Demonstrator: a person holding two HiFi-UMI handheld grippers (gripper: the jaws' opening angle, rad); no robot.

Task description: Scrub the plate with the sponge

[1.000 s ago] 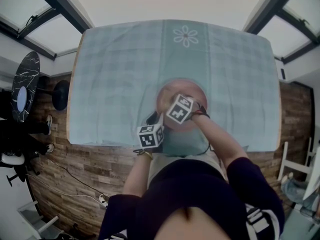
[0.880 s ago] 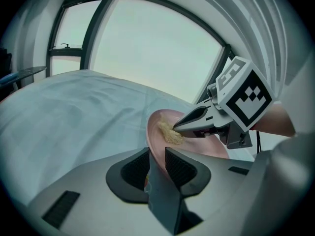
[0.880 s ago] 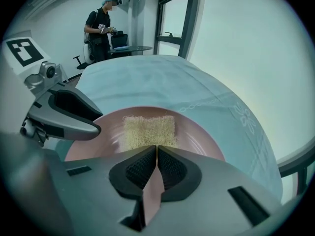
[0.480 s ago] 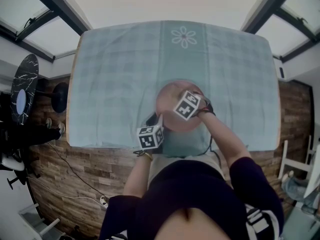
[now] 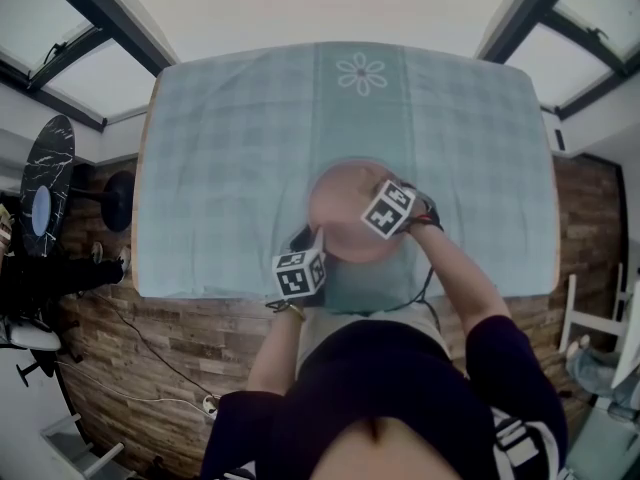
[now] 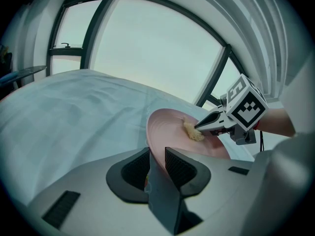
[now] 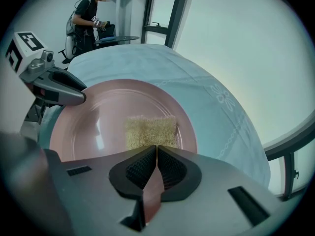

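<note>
A pink plate (image 5: 340,208) lies on the pale blue tablecloth near the table's front edge. My left gripper (image 6: 157,154) is shut on the plate's near rim (image 6: 153,146), which runs between its pads. A yellow sponge (image 7: 150,131) lies flat on the plate (image 7: 93,127), toward its right side. My right gripper (image 7: 156,152) is shut on the sponge's near edge and points steeply down. From the left gripper view, the right gripper (image 6: 199,128) presses the sponge (image 6: 193,132) onto the plate's far part. In the head view the right marker cube (image 5: 390,208) hides the sponge.
The tablecloth (image 5: 240,138) has a flower motif (image 5: 362,72) at the far side. A person (image 7: 88,21) stands by a dark round table (image 5: 45,173) left of the table. Wooden floor and windows surround it.
My right gripper has slid to the right across the plate with the sponge in it. The left gripper has kept still on the rim.
</note>
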